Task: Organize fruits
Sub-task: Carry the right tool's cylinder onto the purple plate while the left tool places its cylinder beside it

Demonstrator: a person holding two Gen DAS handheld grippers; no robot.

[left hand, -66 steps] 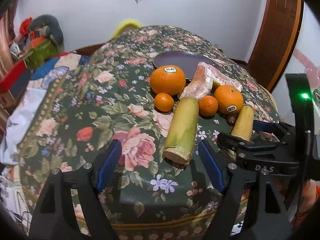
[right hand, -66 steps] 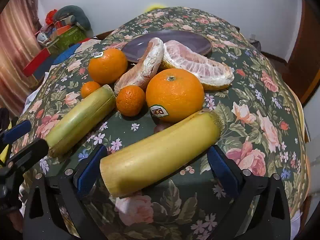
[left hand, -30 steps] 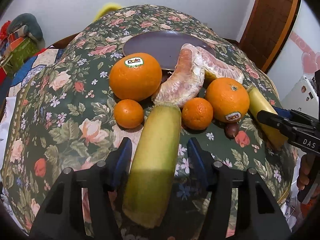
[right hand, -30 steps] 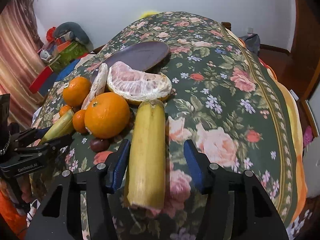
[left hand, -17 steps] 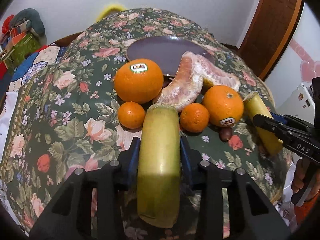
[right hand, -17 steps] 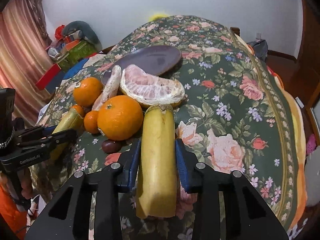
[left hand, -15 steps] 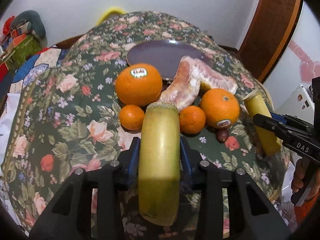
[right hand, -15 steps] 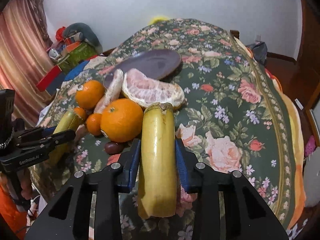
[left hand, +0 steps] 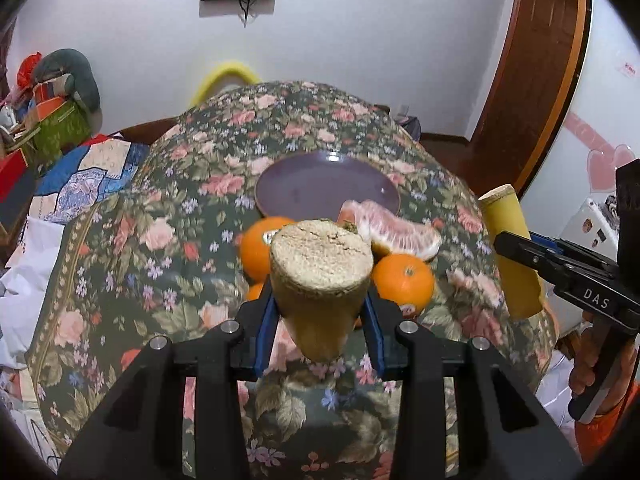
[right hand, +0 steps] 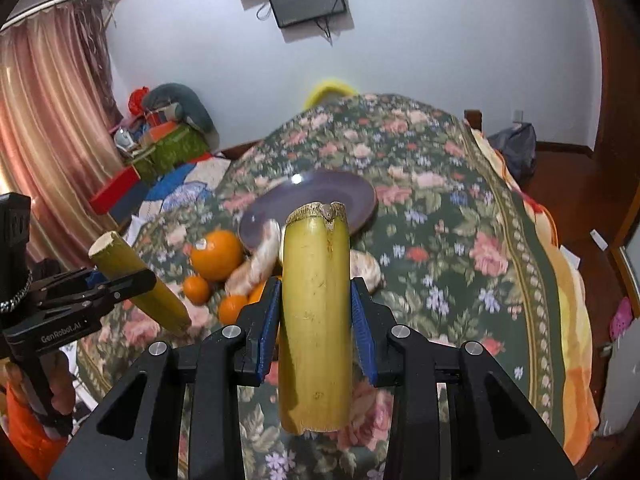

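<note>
My left gripper [left hand: 320,320] is shut on a greenish cane stalk [left hand: 320,256], held off the table with its cut end tilted up toward the camera. My right gripper [right hand: 314,320] is shut on a yellow cane stalk [right hand: 316,304], also lifted and tilted up. Each appears in the other's view: the yellow stalk [left hand: 508,232] at the right, the green stalk [right hand: 120,264] at the left. Below them lie two large oranges [left hand: 404,280] [right hand: 216,254], small mandarins [right hand: 196,290] and peeled pomelo segments [left hand: 396,232]. An empty purple plate [left hand: 320,192] sits behind the fruit.
The floral tablecloth [left hand: 160,208] curves down at the table's edges. A heap of bags and boxes [left hand: 52,112] stands at the far left and a wooden door [left hand: 532,80] at the right. A person's hand [left hand: 588,364] holds the right gripper's handle.
Both grippers closed on their stalks and lifted them off the table. The stalks' far ends now tilt up, and the fruit below looks farther away.
</note>
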